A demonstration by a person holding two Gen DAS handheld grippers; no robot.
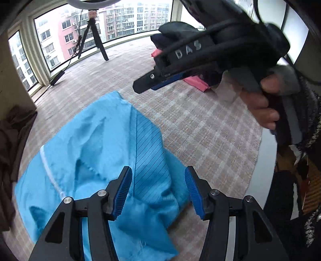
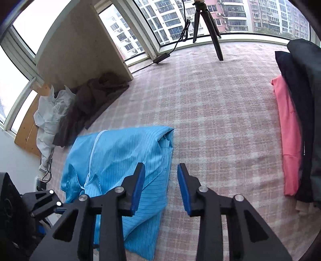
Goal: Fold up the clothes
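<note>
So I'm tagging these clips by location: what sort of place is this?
Probably a room high up in an apartment block: curved bay windows look onto residential towers, a checked cloth covers the work surface, and clothes sit around it, a blue garment and a folded pink one.

I note a black tripod (image 2: pixel 208 26) standing by the window (image 2: pixel 172 18), its cable (image 2: pixel 180 38) trailing to a power brick (image 2: pixel 161 58). White crumpled material (image 2: pixel 51 112), possibly plastic sheeting, lies against the left wall.
</note>
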